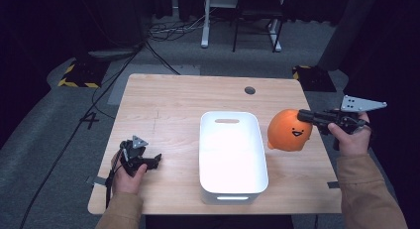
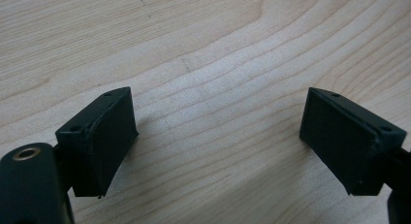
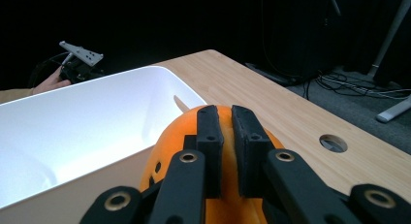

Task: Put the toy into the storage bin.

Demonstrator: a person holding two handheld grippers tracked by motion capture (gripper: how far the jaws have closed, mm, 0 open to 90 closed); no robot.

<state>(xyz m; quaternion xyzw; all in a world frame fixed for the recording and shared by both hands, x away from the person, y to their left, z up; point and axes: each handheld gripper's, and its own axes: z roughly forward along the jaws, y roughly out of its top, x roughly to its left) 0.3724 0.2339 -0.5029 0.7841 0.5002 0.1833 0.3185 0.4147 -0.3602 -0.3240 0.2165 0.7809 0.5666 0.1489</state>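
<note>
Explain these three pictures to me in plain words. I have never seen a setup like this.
A person sits at a wooden table holding a hand-operated gripper in each hand. The high view looks down from above. The other two come from cameras riding on each gripper, looking along its black jaws. On the table stands an empty white bin. The right gripper has its jaws pinched on the top of an orange plush toy with a smiling face, held beside the bin. The left gripper rests low over bare wood, jaws wide apart, holding nothing.
</note>
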